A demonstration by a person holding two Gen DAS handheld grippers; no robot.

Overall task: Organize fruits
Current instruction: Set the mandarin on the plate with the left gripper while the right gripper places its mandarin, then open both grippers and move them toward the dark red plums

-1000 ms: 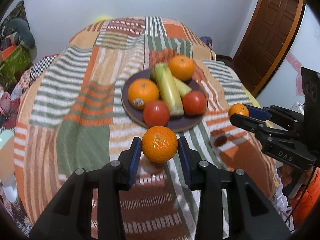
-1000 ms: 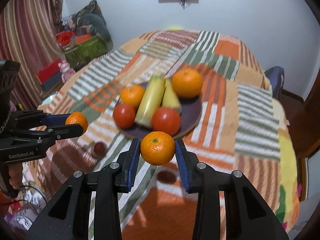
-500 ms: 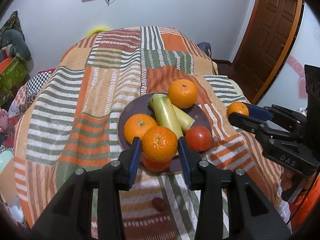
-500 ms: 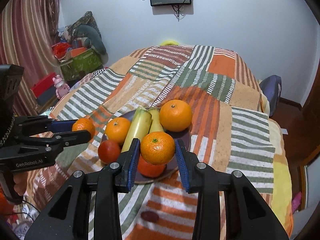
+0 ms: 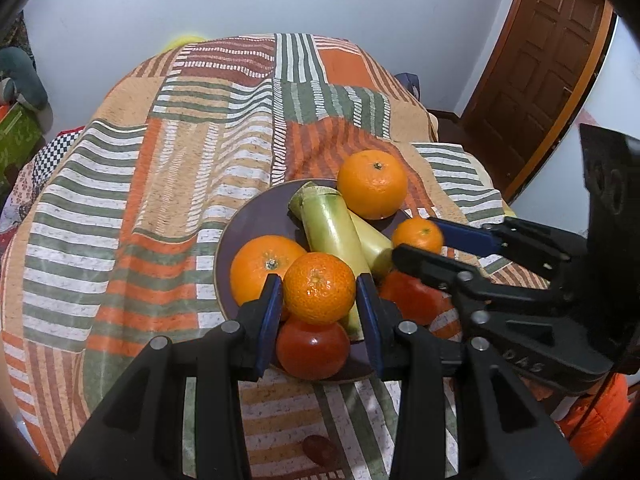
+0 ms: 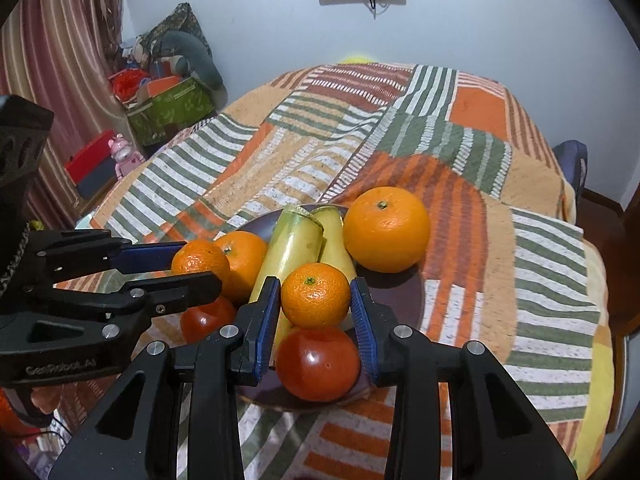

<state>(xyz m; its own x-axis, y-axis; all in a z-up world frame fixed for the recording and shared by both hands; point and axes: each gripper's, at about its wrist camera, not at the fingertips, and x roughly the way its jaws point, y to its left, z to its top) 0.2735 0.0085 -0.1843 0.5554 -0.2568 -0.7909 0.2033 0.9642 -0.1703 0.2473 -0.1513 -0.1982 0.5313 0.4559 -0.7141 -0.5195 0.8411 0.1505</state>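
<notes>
Left claw point(image 5: 319, 304) clamping mandarin point(image 5: 319, 287), above plate point(image 5: 256, 216), tomato point(image 5: 313, 347) beneath

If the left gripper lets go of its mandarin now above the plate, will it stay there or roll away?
The mandarin is round, and below it lie a tomato and orange, both curved, so it would probably roll. The plate looks nearly flat, with a low rim, so it may not stop it. The left gripper should probably lower first.

Both wrist views look forward and down from close above the near rim of the plate point(image 5: 256, 216). The left view faces it toward the door point(image 5: 536, 68) side, the right toward the curtain point(image 6: 60, 60) side. They share the plate point(image 6: 404, 300) and its fruit.
</notes>
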